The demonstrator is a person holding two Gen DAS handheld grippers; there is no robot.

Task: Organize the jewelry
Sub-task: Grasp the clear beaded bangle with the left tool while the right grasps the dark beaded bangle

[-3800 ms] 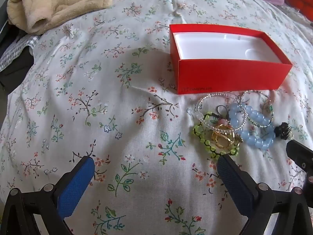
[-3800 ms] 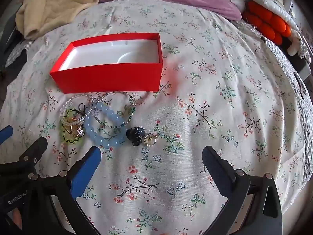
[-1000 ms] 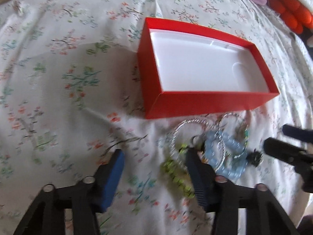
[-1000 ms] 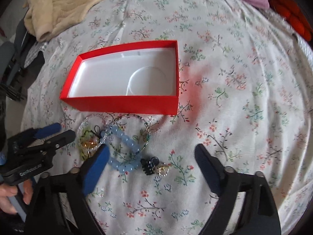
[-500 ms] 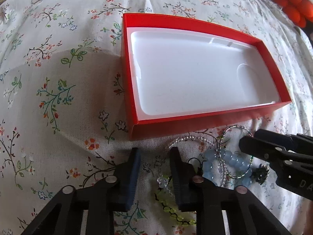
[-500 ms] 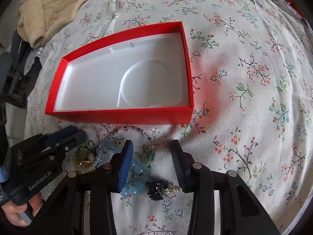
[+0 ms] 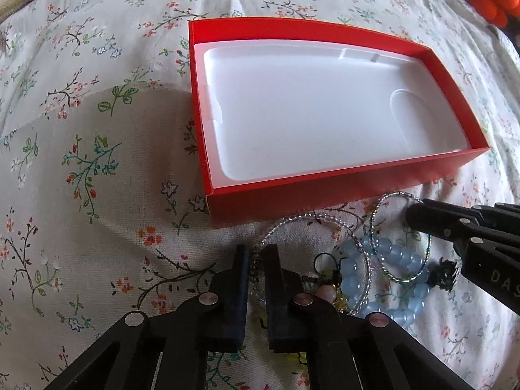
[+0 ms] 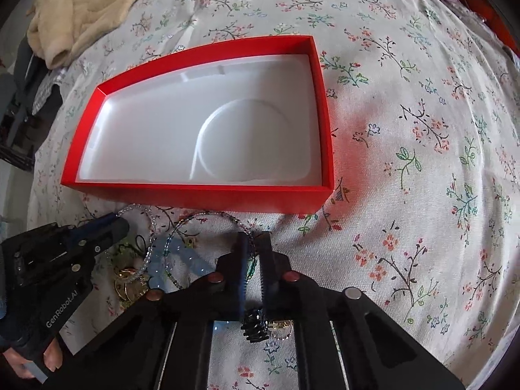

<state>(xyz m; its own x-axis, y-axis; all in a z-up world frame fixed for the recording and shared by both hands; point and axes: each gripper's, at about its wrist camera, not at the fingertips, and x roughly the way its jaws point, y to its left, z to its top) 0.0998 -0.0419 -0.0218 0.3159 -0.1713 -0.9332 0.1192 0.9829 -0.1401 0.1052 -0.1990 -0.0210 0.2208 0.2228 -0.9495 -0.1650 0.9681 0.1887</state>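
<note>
1. Jewelry lies heaped on the flowered bedspread [image 7: 97, 149], just against the near wall of the red box [image 7: 341, 191].
2. Left claw [image 7: 256, 256] is clenched on the clear bead bracelet [image 7: 302, 219] at the heap's left edge.
3. Right claw [image 8: 255, 247] is clenched on the green bead bracelet [image 8: 208, 219] at the heap's right edge; a black clip [image 8: 255, 326] lies beneath it.
4. Box's white tray [image 8: 182, 133] holds nothing.
5. Bare bedspread spreads wide left and right of the box; a beige blanket [image 8: 87, 6] lies far left.

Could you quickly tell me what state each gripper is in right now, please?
Left gripper: closed on the clear bead bracelet.
Right gripper: closed on the green bead bracelet.
</note>
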